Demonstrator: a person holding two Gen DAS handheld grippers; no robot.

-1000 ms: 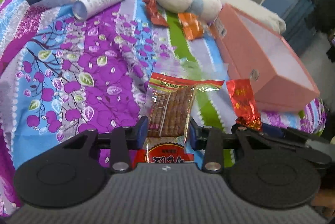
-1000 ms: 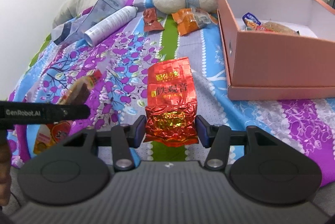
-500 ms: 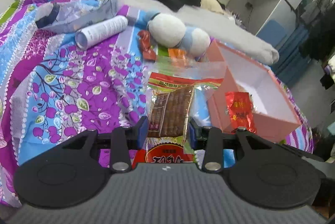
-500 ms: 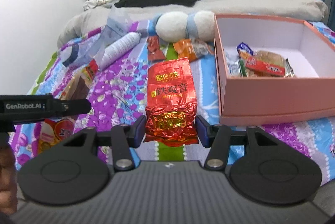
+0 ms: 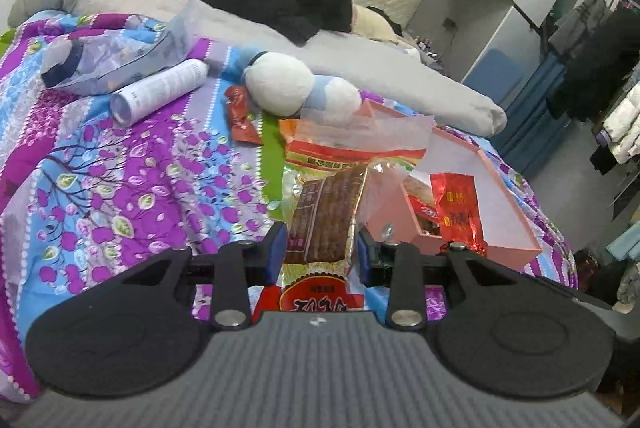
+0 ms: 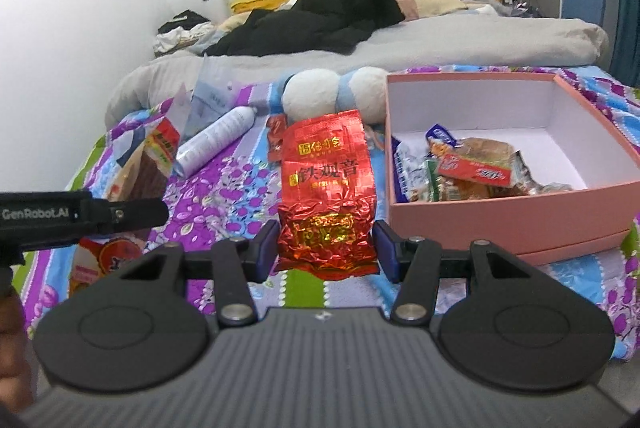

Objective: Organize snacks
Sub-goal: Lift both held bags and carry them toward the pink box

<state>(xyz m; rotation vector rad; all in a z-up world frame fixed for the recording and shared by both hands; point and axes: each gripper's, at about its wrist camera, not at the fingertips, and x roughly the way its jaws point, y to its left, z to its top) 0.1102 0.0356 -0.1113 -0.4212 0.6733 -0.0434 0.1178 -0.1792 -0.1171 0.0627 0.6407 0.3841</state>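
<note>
My left gripper (image 5: 321, 254) is shut on a clear biscuit packet (image 5: 326, 212) with a red and yellow top, held above the bedspread. That packet also shows at the left of the right wrist view (image 6: 146, 164). My right gripper (image 6: 326, 248) is shut on a red foil tea bag (image 6: 326, 188), held up left of the pink box (image 6: 500, 232). The tea bag shows in the left wrist view (image 5: 456, 212) in front of the pink box (image 5: 516, 224). The box holds several wrapped snacks (image 6: 460, 172).
A white spray can (image 5: 160, 92), a clear plastic bag (image 5: 112, 60), a white and blue plush toy (image 5: 300, 88) and small red and orange snack packets (image 5: 240, 116) lie on the purple floral bedspread (image 5: 120, 180). Grey duvet and black clothes lie behind.
Both grippers have risen with their packets, so the views now look further over the bed. The right gripper has come nearer the pink box, whose inside now shows.
</note>
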